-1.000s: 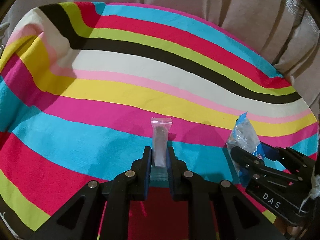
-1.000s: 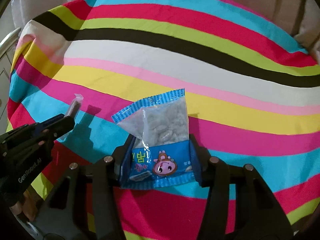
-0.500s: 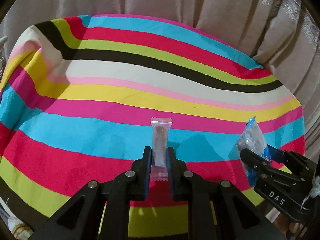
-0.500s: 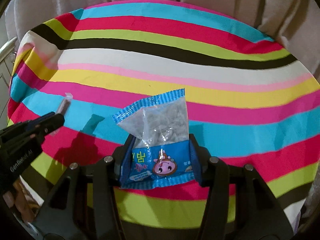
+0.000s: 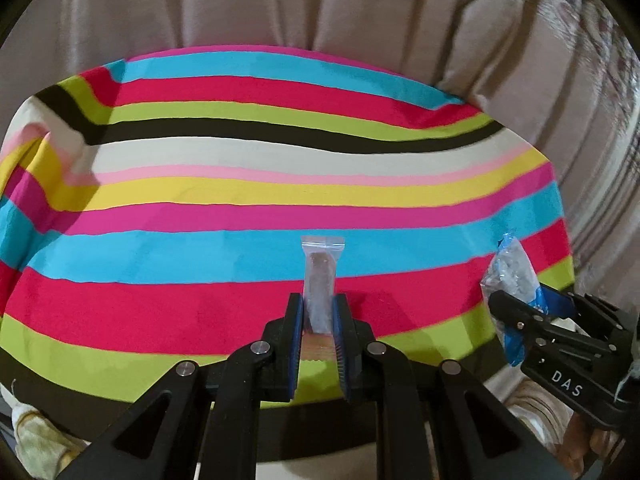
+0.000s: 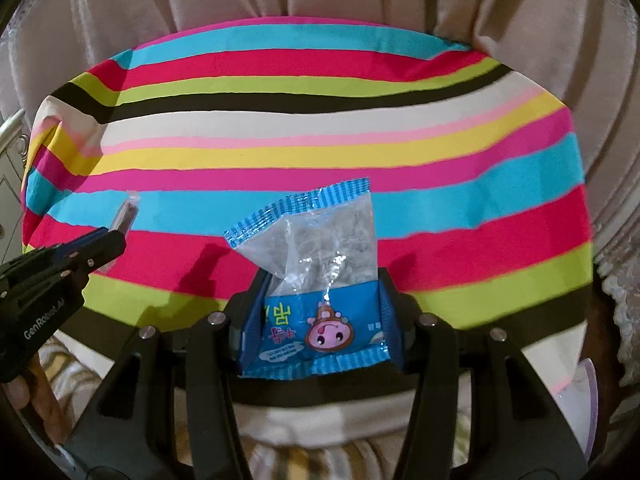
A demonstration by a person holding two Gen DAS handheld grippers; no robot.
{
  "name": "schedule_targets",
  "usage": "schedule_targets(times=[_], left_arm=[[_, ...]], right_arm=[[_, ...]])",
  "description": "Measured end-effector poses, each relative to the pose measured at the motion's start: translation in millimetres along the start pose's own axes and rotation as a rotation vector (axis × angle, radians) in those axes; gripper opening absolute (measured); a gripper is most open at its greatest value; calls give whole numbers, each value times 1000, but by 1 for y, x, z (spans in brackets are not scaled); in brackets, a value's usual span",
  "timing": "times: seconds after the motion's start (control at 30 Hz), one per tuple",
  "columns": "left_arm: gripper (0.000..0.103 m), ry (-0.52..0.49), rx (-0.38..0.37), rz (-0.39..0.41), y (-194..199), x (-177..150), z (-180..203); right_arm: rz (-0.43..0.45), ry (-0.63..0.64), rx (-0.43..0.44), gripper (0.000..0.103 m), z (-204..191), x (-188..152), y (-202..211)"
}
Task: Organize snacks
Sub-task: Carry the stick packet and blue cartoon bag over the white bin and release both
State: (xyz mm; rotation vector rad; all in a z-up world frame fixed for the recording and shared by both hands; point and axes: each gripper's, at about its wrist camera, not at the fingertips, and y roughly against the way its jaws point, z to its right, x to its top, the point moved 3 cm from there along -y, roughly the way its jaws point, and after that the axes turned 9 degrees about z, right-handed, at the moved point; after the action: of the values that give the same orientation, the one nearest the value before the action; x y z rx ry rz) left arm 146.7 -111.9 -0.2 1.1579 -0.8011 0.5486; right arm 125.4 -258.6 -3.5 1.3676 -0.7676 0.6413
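The left gripper point(image 5: 318, 312) is clamped on a slim clear-wrapped snack bar point(image 5: 320, 276), which stands upright between its blue-padded fingers point(image 5: 297, 332), above the near edge of the striped cloth point(image 5: 280, 160). To its right, the right gripper point(image 6: 316, 312) pinches a blue snack packet point(image 6: 320, 280) by its printed lower half, the clear top pointing far. Both snacks are held off the cloth. A beige curtain point(image 5: 360, 12) hangs behind.

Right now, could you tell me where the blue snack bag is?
The blue snack bag is clamped in the right gripper, above the striped cloth.
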Motion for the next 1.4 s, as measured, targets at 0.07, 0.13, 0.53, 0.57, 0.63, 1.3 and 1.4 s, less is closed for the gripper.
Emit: schedule_targets(times=[0.07, 0.13, 0.53, 0.57, 0.63, 1.3, 1.4], left_arm=[[15, -21, -17, -3, 6, -4, 15], [15, -44, -39, -8, 11, -8, 29], [15, -172, -142, -35, 33, -27, 99], [15, -182, -155, -43, 35, -29, 106], [15, -204, -175, -53, 40, -35, 117], [15, -300, -479, -222, 64, -89, 231], [15, -307, -526, -253, 68, -96, 244]], right_arm=[[-3, -9, -11, 54, 12, -6, 10], [-9, -17, -23, 54, 22, -14, 18], [-25, -87, -112, 54, 82, -51, 66], [-25, -94, -122, 54, 87, -54, 70], [-28, -107, -140, 54, 98, -59, 77], [-67, -317, -353, 54, 226, -141, 151], [-72, -340, -377, 55, 239, -149, 158]])
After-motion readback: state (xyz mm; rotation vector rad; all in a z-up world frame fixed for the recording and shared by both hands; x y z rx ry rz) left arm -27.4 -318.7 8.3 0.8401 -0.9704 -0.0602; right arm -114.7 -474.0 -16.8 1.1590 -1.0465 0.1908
